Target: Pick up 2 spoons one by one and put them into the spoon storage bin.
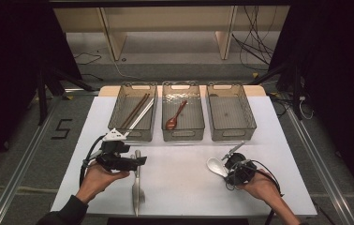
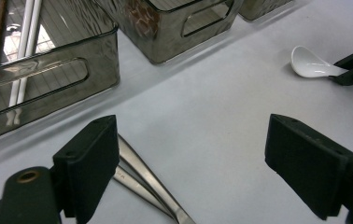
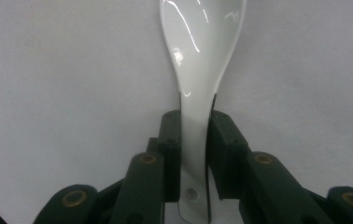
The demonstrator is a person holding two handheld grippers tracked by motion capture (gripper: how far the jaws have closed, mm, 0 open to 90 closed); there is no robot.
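A white ceramic spoon (image 1: pixel 216 166) lies on the white table, bowl pointing left. My right gripper (image 1: pixel 229 169) is shut on its handle. In the right gripper view the two black pads (image 3: pixel 171 140) press on either side of the spoon (image 3: pixel 202 56). My left gripper (image 1: pixel 142 161) is held level at the front left with its jaws wide open and nothing between them (image 2: pixel 191 154). Just under it lie a metal fork (image 1: pixel 140 190) and a knife (image 1: pixel 135 194), and their handles (image 2: pixel 142 172) show beside its left pad. Farther off, the left gripper view shows the spoon (image 2: pixel 312 65).
Three smoky clear bins stand in a row at the back. The left bin (image 1: pixel 133 134) holds brown and white chopsticks (image 1: pixel 137 111), and the middle bin (image 1: pixel 183 135) holds a wooden spoon (image 1: pixel 175 117). The right bin (image 1: pixel 232 135) stands beyond the right gripper.
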